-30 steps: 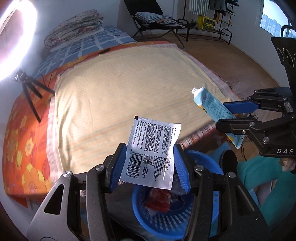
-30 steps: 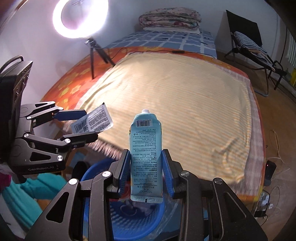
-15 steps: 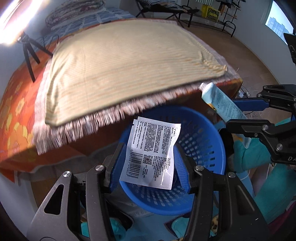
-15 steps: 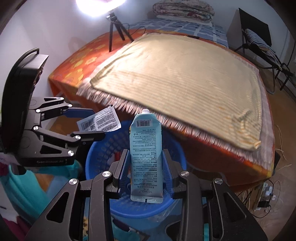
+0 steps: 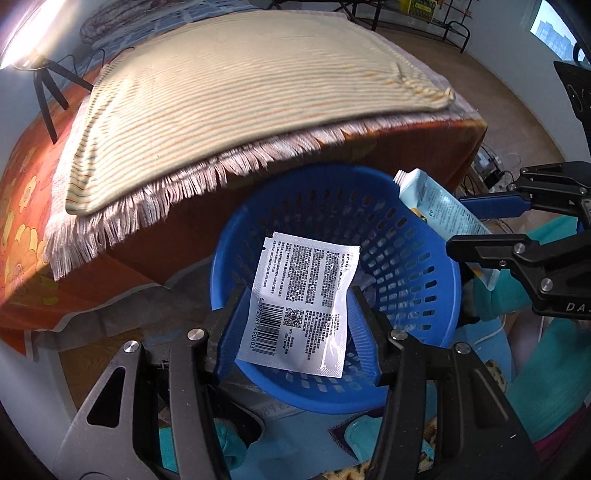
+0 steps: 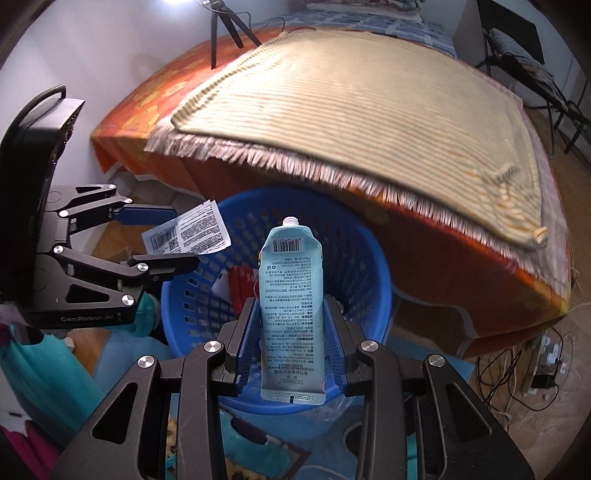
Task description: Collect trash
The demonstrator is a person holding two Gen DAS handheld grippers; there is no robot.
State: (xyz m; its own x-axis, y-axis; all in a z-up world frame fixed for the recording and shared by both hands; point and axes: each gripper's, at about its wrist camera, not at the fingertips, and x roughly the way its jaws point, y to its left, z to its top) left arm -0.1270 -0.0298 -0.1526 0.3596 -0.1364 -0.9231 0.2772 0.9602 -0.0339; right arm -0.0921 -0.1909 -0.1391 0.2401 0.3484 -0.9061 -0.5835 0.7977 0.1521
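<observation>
My left gripper (image 5: 301, 314) is shut on a white printed sachet (image 5: 303, 302) and holds it over the near rim of a blue plastic basket (image 5: 417, 266). My right gripper (image 6: 291, 332) is shut on a pale blue tube (image 6: 290, 306), cap end forward, above the same blue basket (image 6: 365, 266). In the left wrist view the tube (image 5: 439, 206) sits over the basket's right rim. In the right wrist view the sachet (image 6: 188, 234) sits over its left rim. Red and white trash lies inside the basket.
The basket stands on the floor against a bed with an orange flowered sheet (image 5: 22, 236) and a fringed striped blanket (image 5: 240, 81). A ring-light tripod (image 6: 225, 26) stands on the bed. Cables and a power strip (image 6: 546, 362) lie on the floor at right.
Both grippers have dropped from bed height down and toward the blue basket, still holding the sachet and the tube. The basket now fills the middle of both views.
</observation>
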